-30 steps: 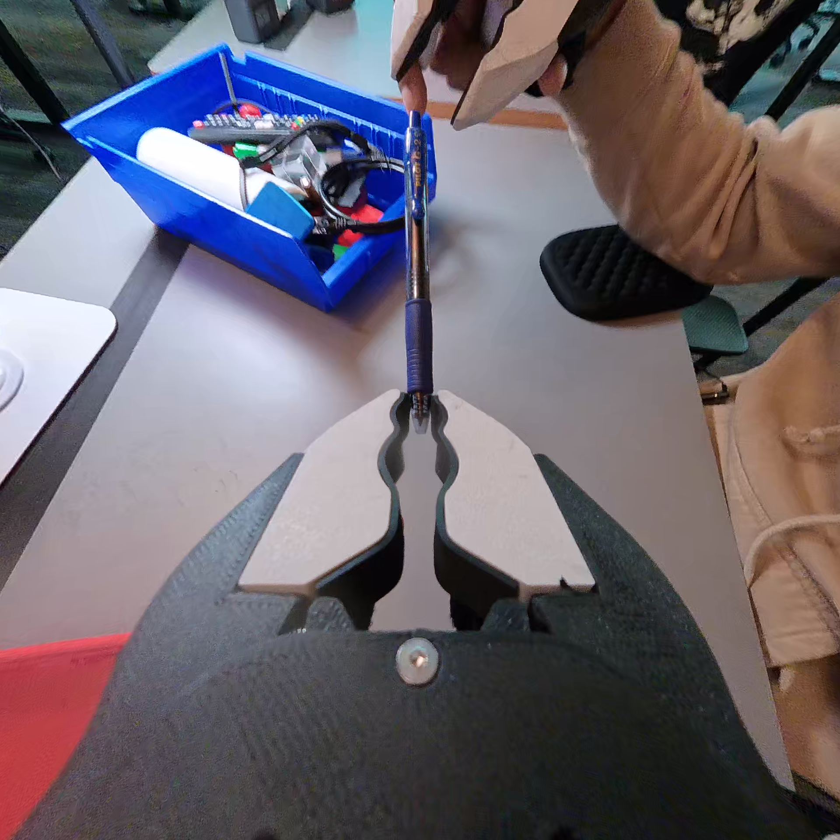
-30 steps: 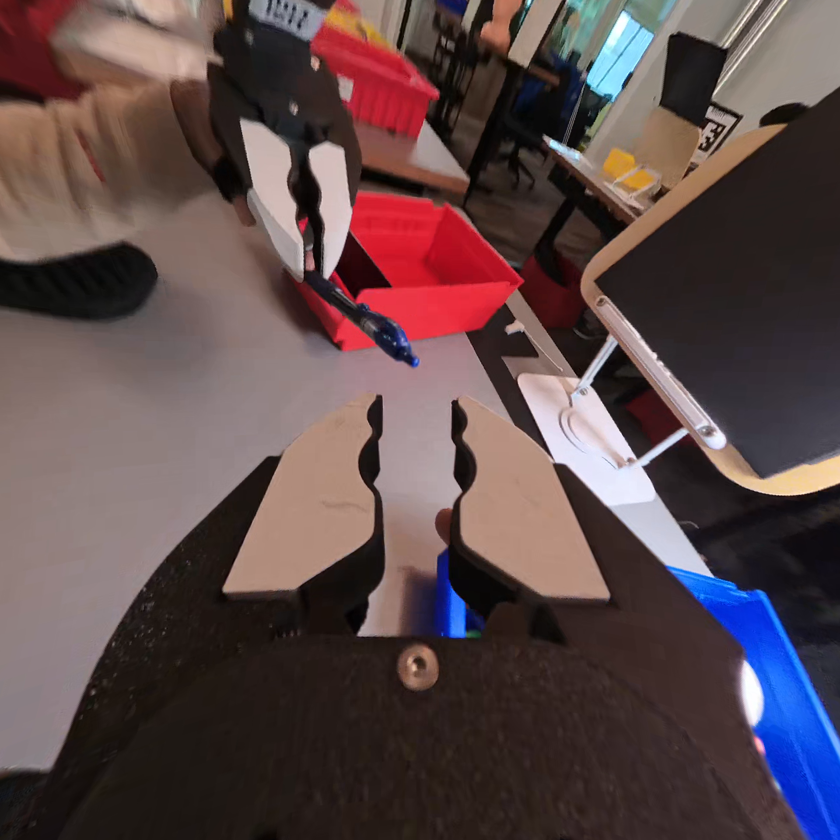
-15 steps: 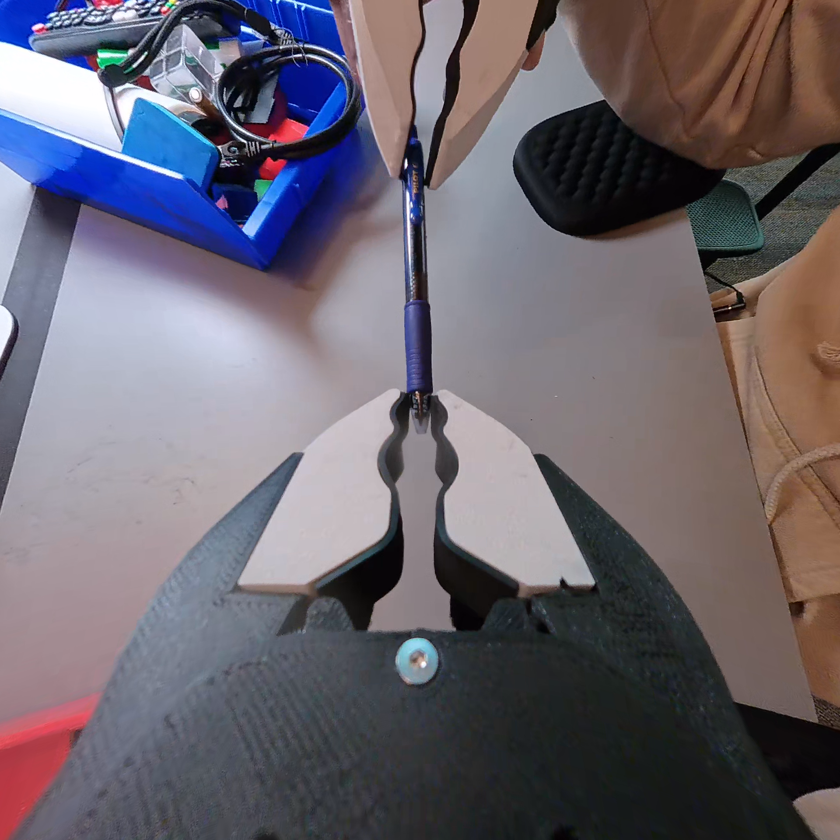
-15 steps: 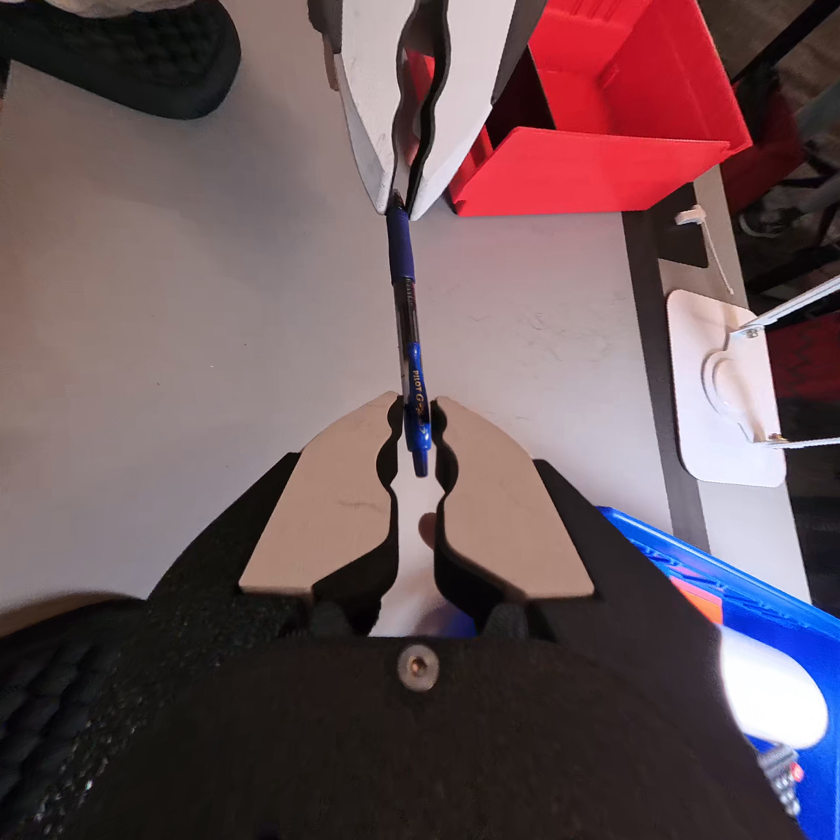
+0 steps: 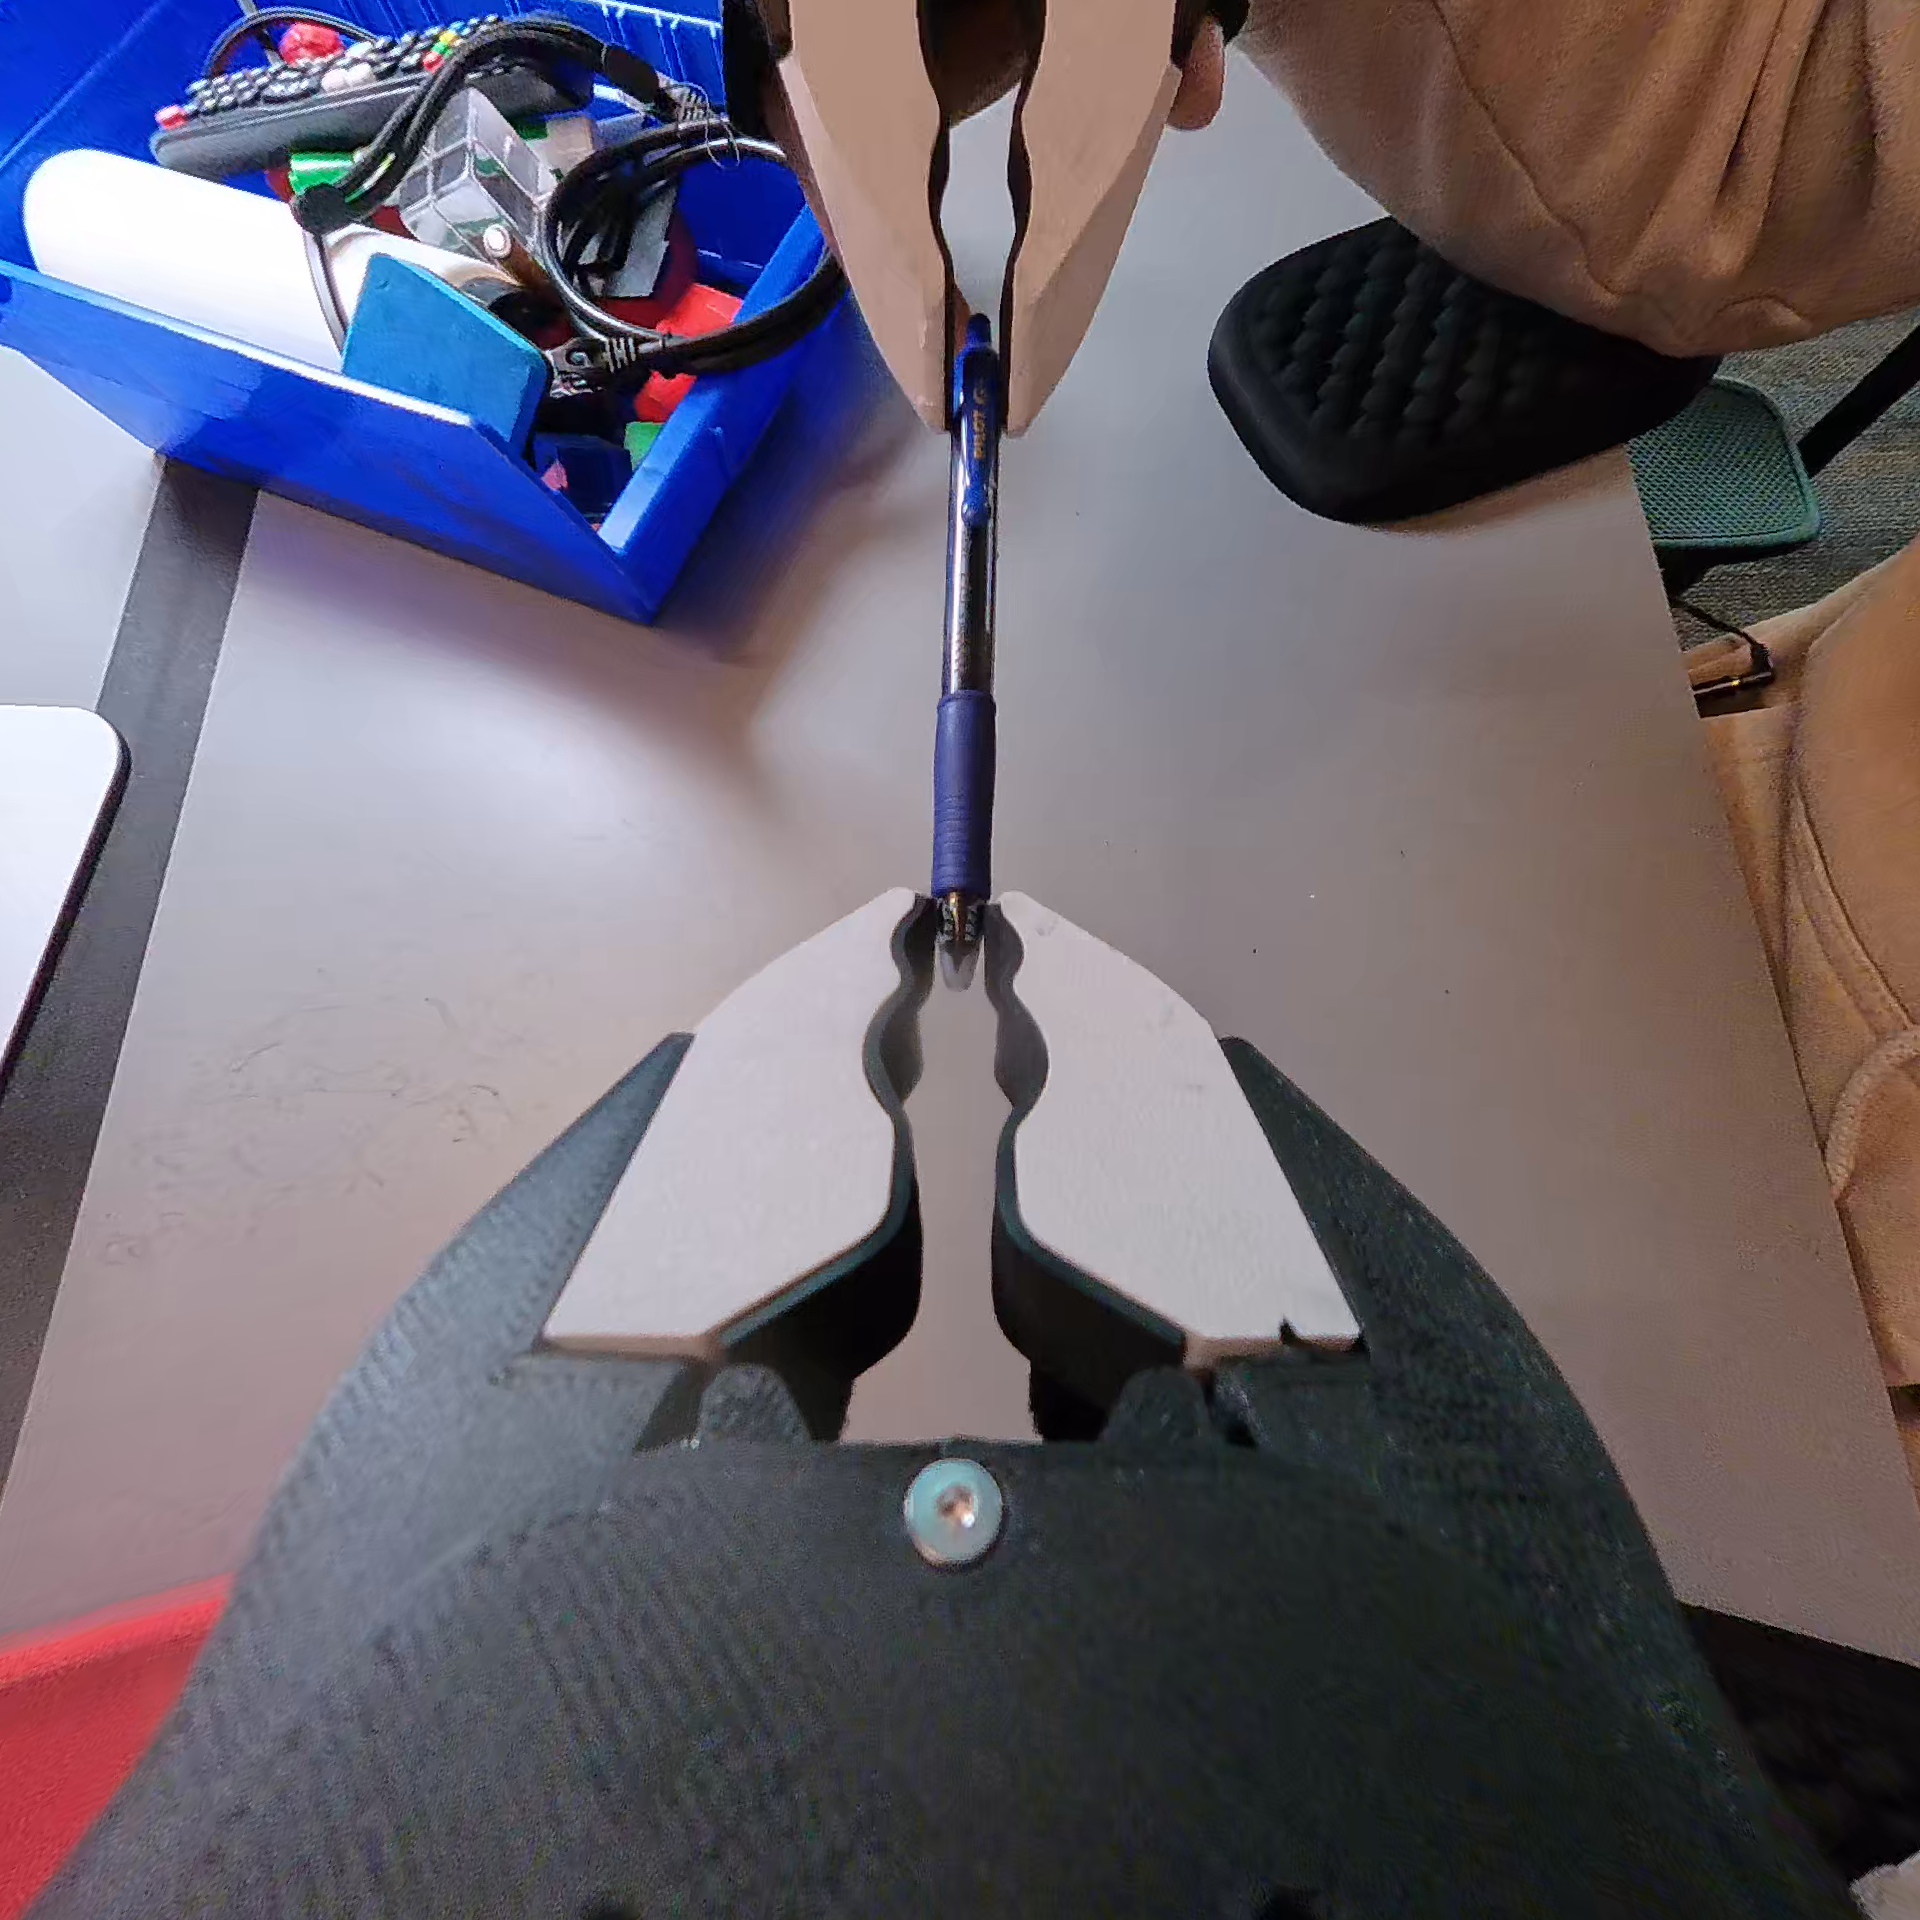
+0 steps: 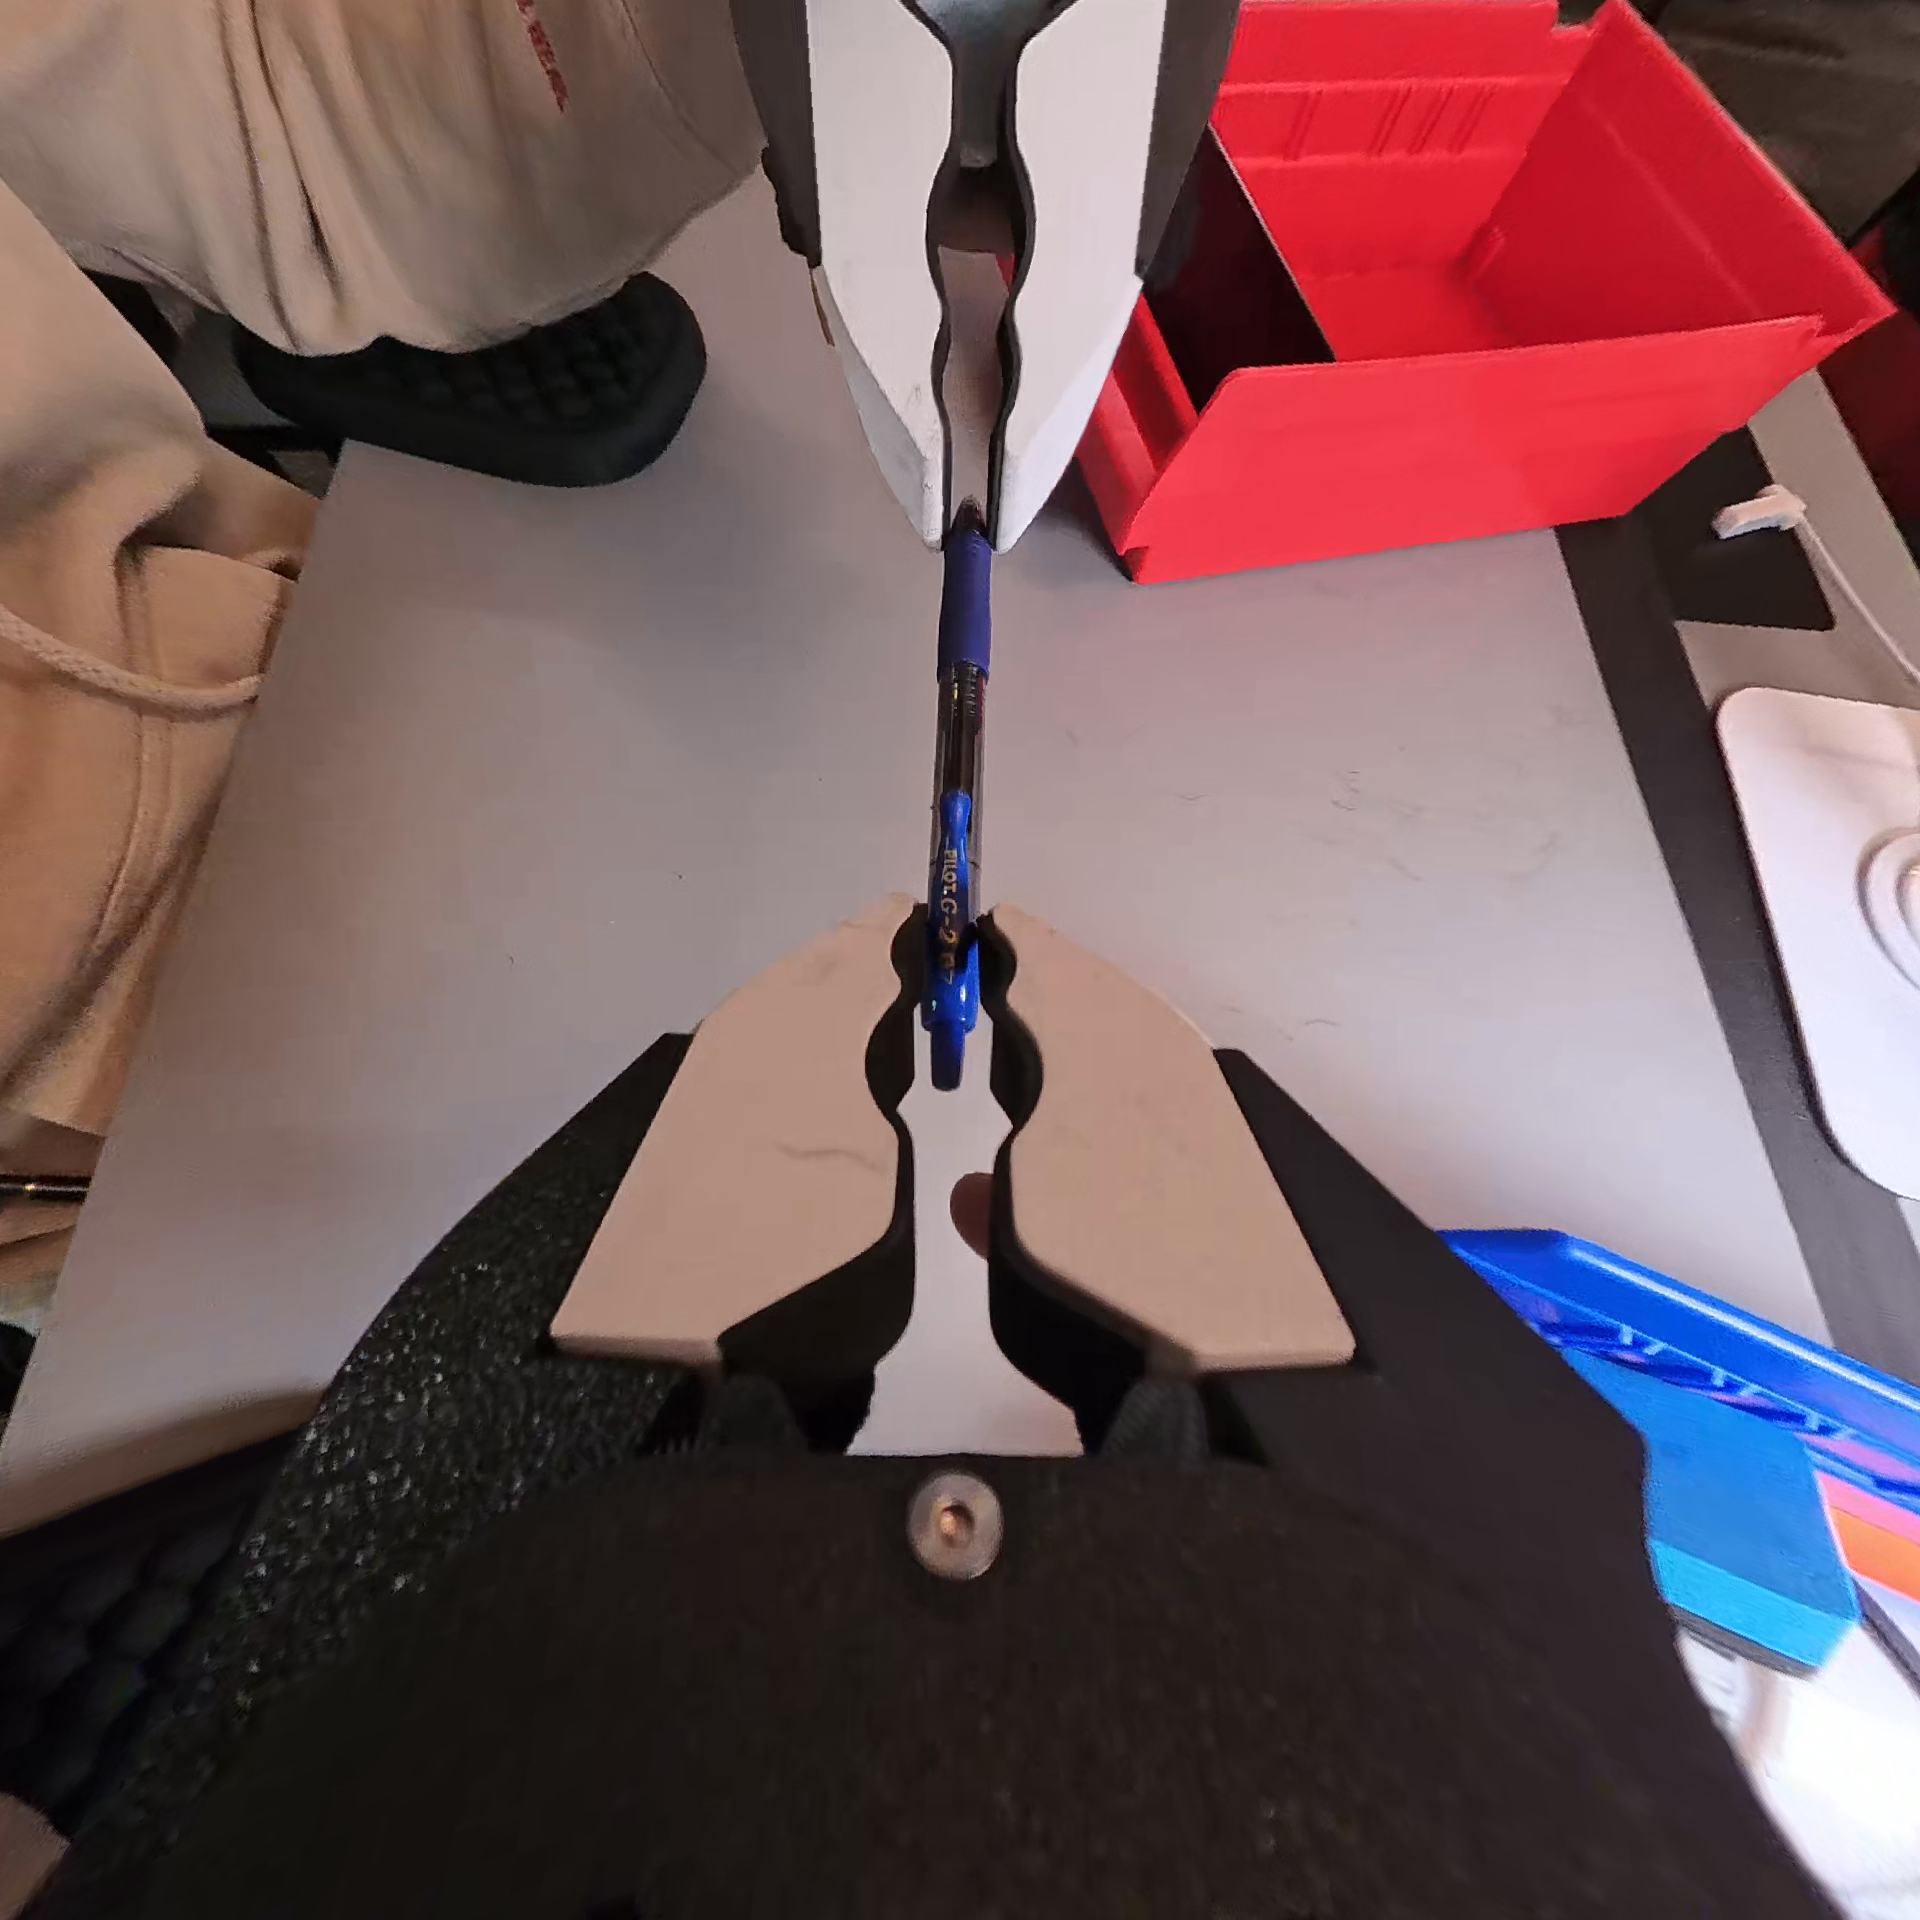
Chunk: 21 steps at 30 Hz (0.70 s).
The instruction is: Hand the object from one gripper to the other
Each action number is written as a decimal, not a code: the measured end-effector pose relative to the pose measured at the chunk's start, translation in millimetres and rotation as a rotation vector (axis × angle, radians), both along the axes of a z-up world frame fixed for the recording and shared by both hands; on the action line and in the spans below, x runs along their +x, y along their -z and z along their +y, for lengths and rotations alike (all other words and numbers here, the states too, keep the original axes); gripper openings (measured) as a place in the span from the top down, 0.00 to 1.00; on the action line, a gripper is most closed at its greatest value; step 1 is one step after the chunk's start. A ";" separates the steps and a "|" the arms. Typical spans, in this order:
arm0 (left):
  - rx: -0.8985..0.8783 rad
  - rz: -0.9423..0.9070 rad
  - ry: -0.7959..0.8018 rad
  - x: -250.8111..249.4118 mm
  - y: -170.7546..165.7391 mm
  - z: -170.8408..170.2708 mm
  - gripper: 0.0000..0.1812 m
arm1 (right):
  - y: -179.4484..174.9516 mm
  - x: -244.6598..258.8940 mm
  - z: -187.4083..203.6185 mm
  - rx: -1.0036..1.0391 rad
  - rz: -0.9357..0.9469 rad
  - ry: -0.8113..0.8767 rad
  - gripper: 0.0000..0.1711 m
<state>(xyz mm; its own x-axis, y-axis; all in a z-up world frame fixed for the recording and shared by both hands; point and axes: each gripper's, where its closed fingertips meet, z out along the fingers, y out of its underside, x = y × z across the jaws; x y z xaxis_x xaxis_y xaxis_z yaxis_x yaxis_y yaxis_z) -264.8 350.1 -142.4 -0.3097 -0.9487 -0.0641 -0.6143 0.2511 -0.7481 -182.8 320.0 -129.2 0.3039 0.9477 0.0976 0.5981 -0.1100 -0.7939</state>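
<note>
A blue pen [image 5: 966,665] spans the gap between both grippers above the grey table. My left gripper [image 5: 958,920] is shut on the pen's tip end, just below the dark blue grip. My right gripper [image 6: 951,930] is shut on the pen's clip end [image 6: 951,935]. In the left wrist view the right gripper [image 5: 971,405] points down from the top onto the pen. In the right wrist view the left gripper [image 6: 971,520] does the same at the grip end.
A blue bin [image 5: 343,416] with a remote, cables and small items stands at the left of the left wrist view. A red bin [image 6: 1455,343] stands beyond the pen on the right. A black armrest [image 5: 1423,374], a beige sleeve [image 5: 1610,156] and a white stand base [image 6: 1839,894] border the table [image 5: 1299,883]. About 10 centimetres separates my left fingertips from my right.
My right gripper came in from apart, took the pen's clip end between its fingers and closed on it. The left gripper has kept its hold on the tip end.
</note>
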 end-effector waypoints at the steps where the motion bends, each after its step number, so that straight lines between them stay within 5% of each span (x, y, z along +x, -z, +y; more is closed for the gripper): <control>1: -0.005 0.003 0.002 -0.1 0.5 -0.4 0.95 | 2.2 0.3 0.1 -0.013 -0.002 0.000 0.95; 12: -0.086 0.066 0.044 -7.8 16.5 -2.4 0.95 | 7.4 -9.6 -1.9 0.084 -0.030 -0.068 0.96; 21: -0.076 -0.003 -0.005 -5.6 5.9 9.8 0.95 | -9.3 -7.9 14.2 -0.070 0.184 0.030 0.96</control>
<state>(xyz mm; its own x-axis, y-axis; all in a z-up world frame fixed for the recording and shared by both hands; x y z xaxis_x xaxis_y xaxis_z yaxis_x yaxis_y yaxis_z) -270.4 359.9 -148.3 -0.3051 -0.9523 0.0074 -0.6131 0.1905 -0.7667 -190.7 334.2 -119.9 0.3386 0.9405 -0.0282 0.4390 -0.1844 -0.8793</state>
